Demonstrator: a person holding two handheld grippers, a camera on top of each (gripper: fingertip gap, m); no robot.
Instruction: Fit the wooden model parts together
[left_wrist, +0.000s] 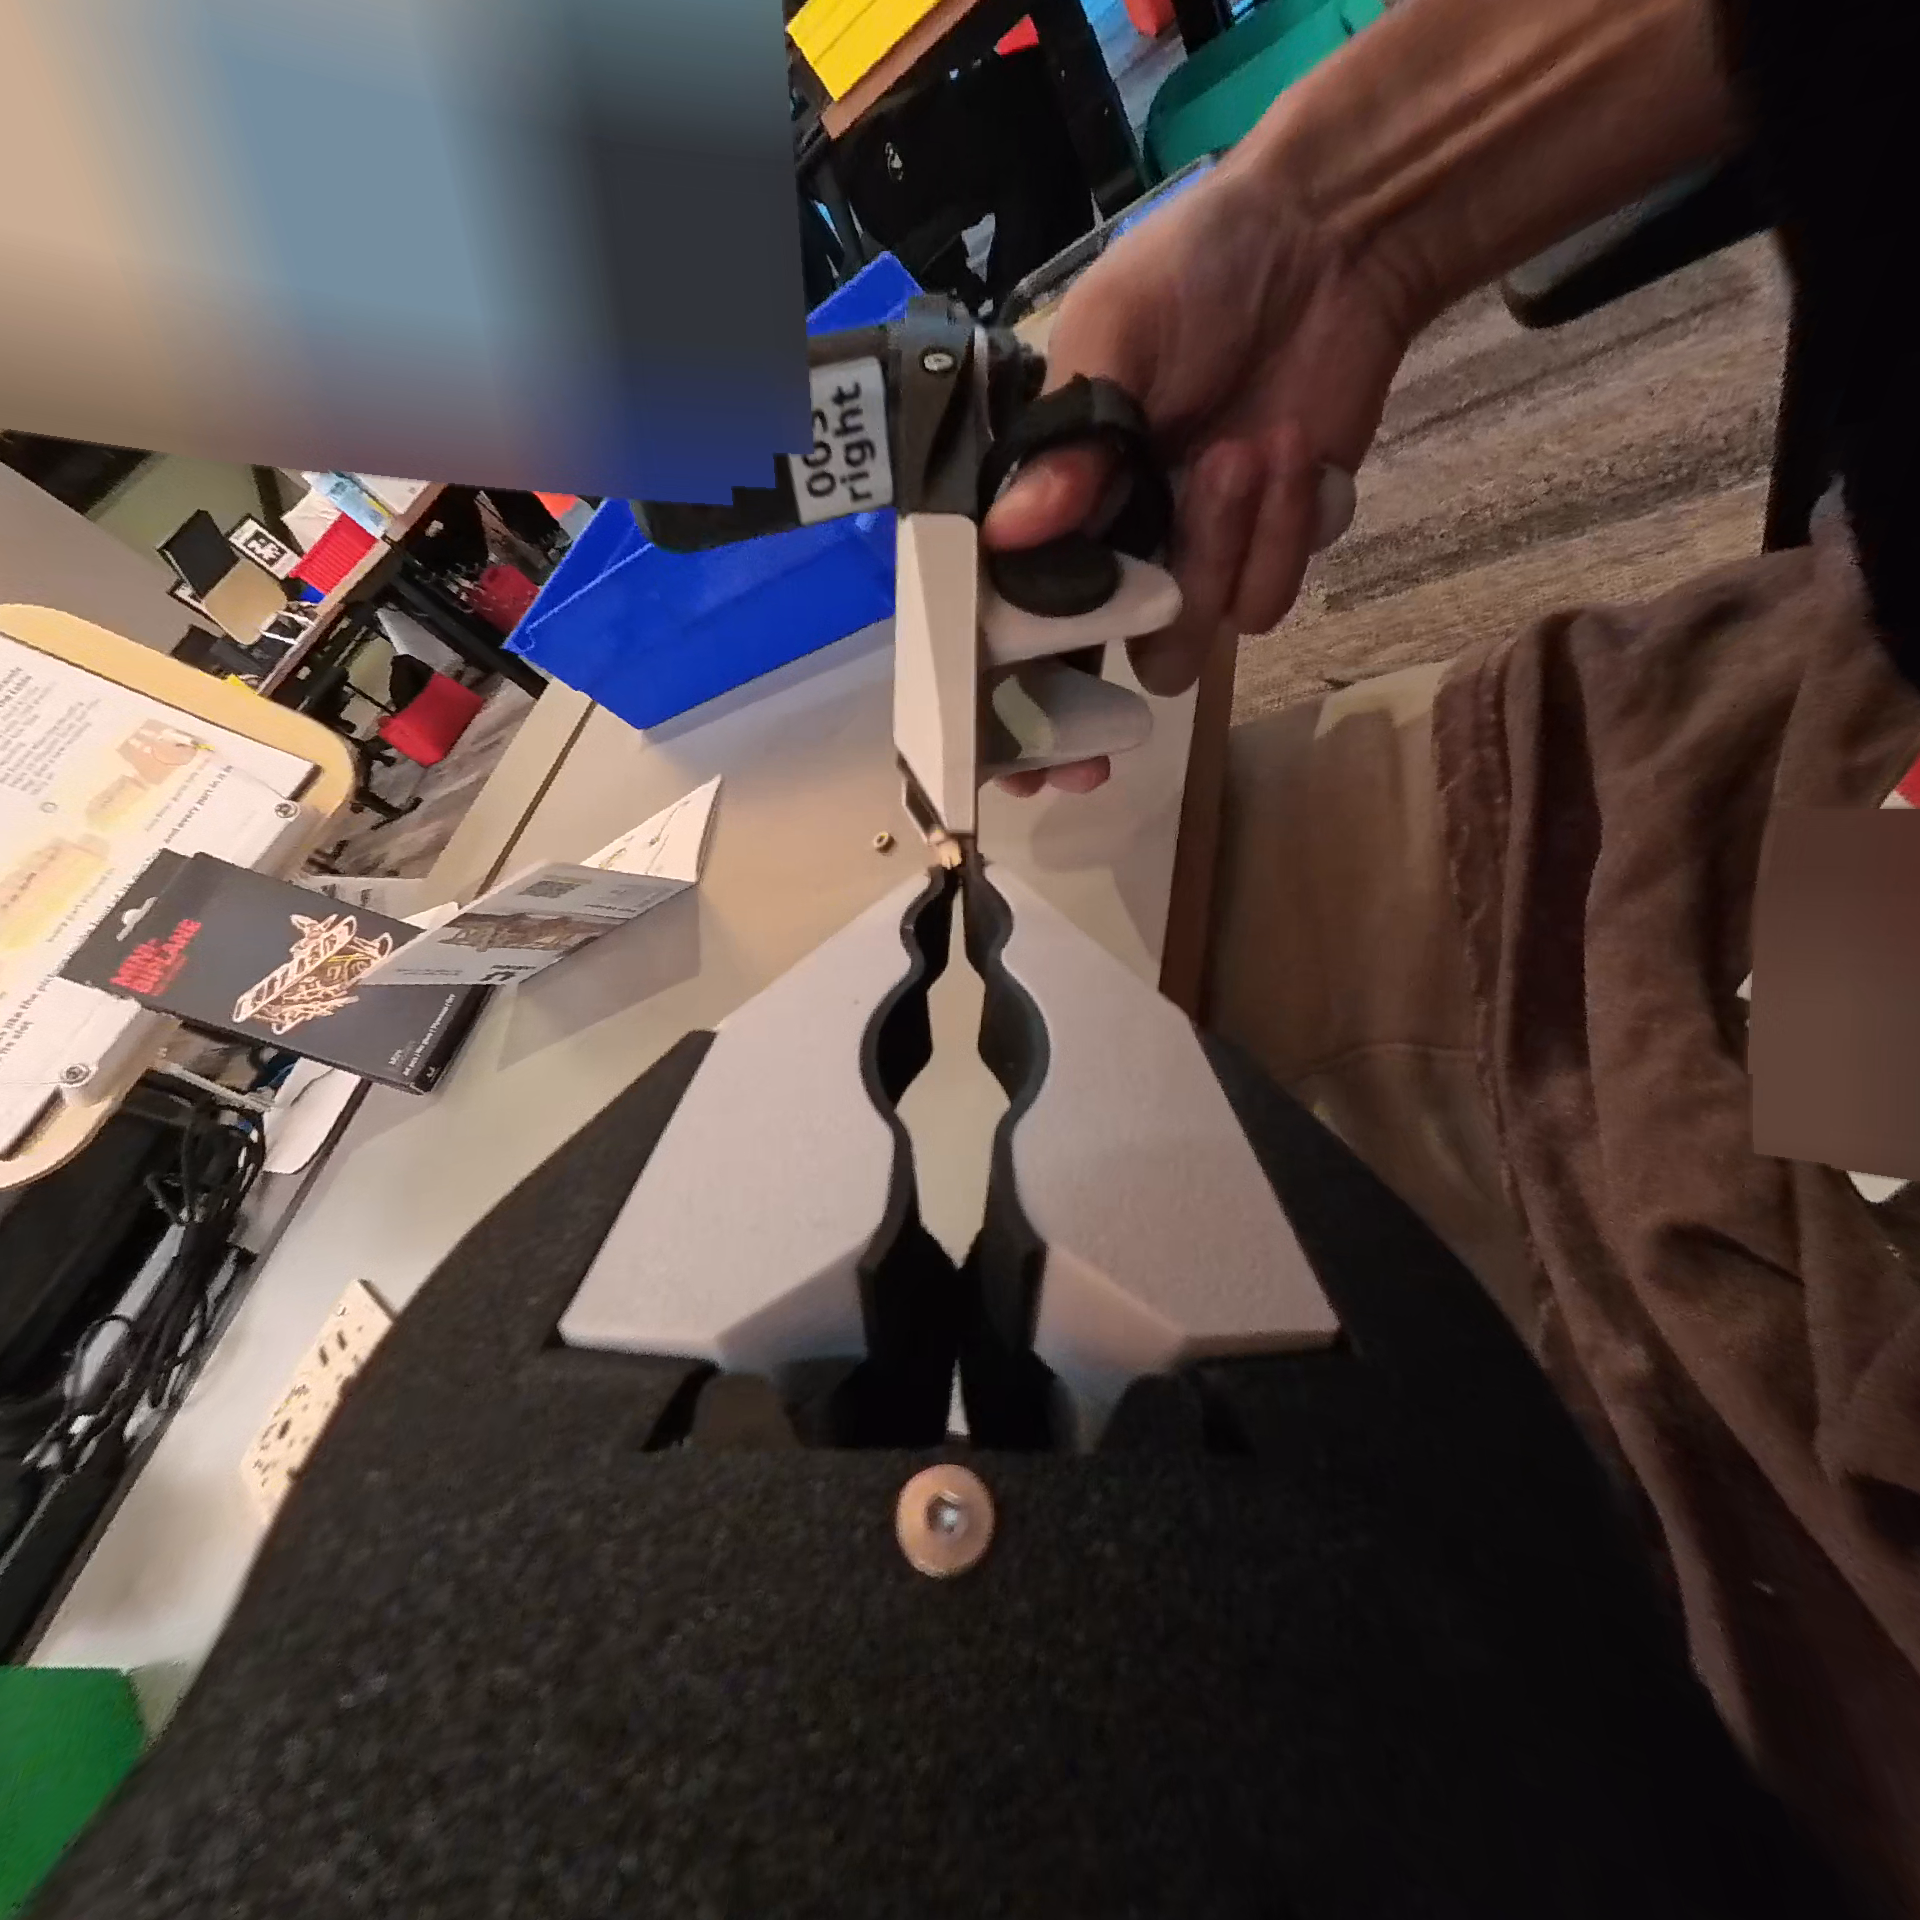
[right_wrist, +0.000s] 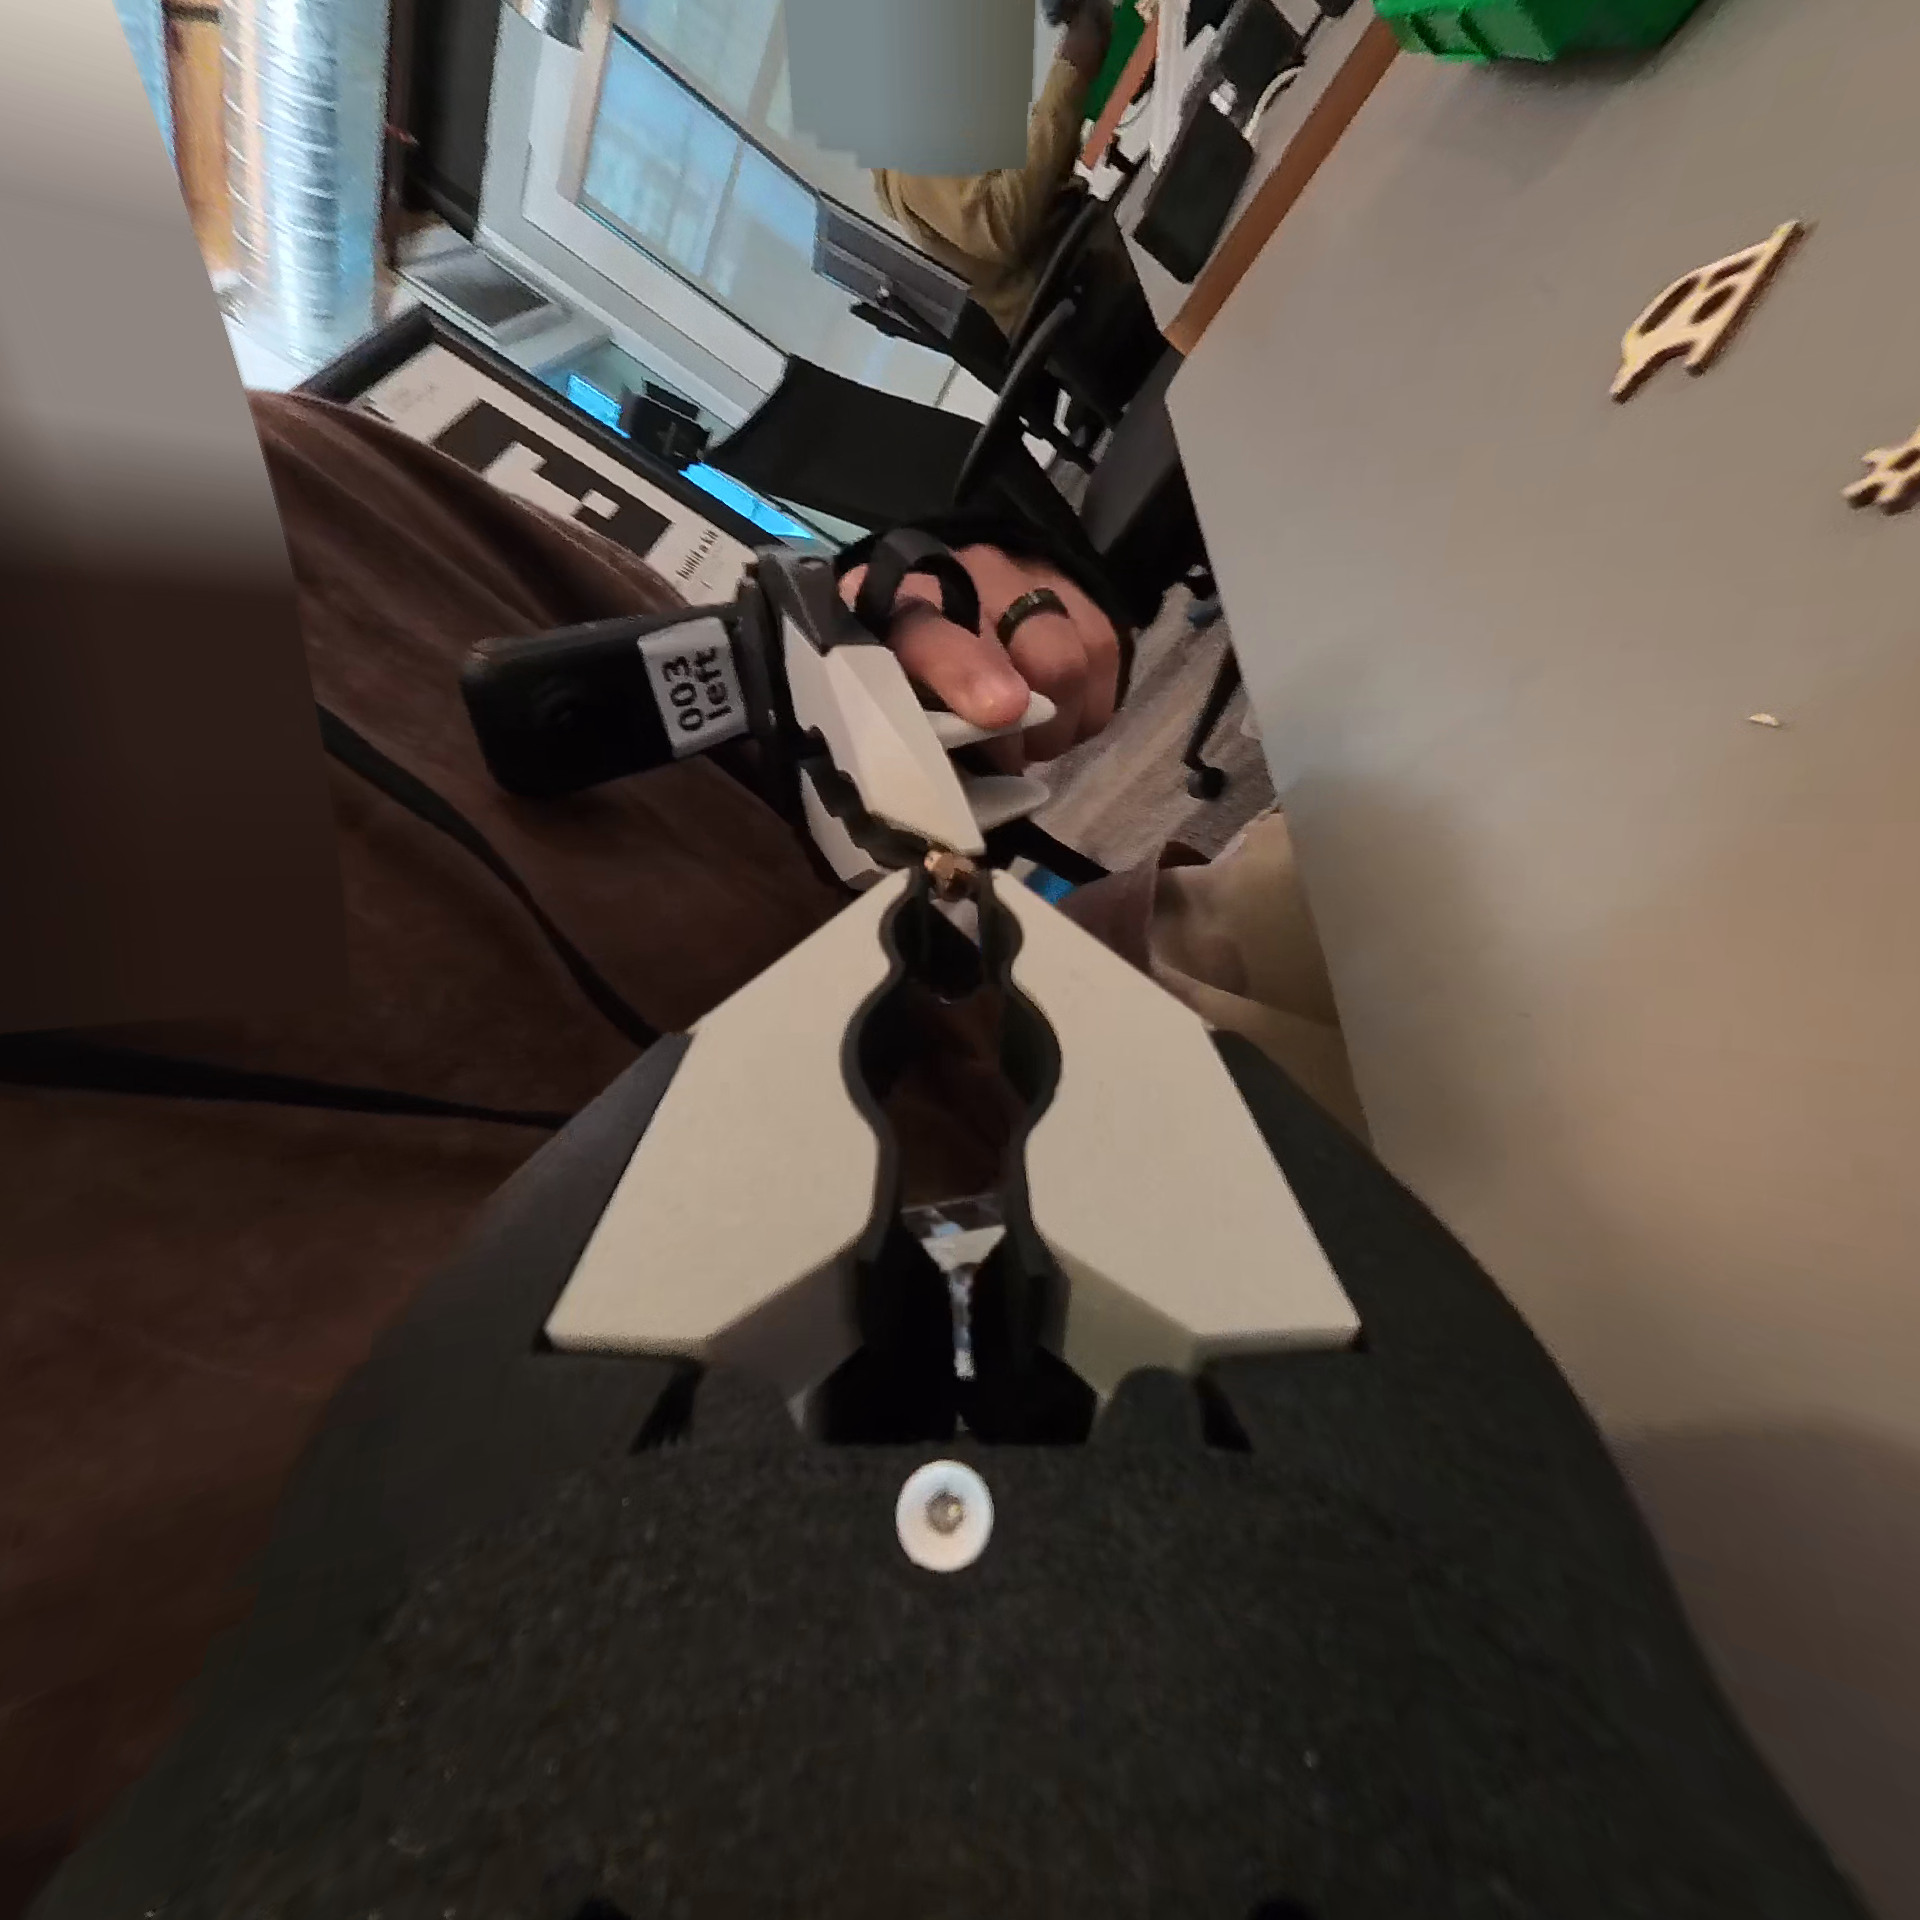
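At the left edge of the grey tabletop (left_wrist: 790, 790), seen from the left wrist view, lie a pale punched-out wooden sheet (left_wrist: 312, 1392), a black card pack printed with a small plane (left_wrist: 249, 966) and a folded paper leaflet (left_wrist: 561, 914). To the right of them, above the table's near edge, the two tools meet tip to tip. The left gripper (left_wrist: 951, 891) has its grey fingers drawn in to a narrow pinch. The right gripper (left_wrist: 948, 844), coming down from above in a person's hand (left_wrist: 1236, 436), is likewise closed to a point. A small tan wooden piece (right_wrist: 951, 864) sits exactly where they touch. It is too tiny to tell whether each tool grips its own part or both grip the same one. Further right, in the right wrist view, two flat cut-out wooden parts (right_wrist: 1704, 312) lie loose on the table, well apart from the grippers. Such a piece is probably almost weightless, thin, stiff and brittle along its slots and tabs. It is best pinched across its flat faces close to the joint, leaving the mating edge clear and pressing straight, since a twist could snap it or flick it away.
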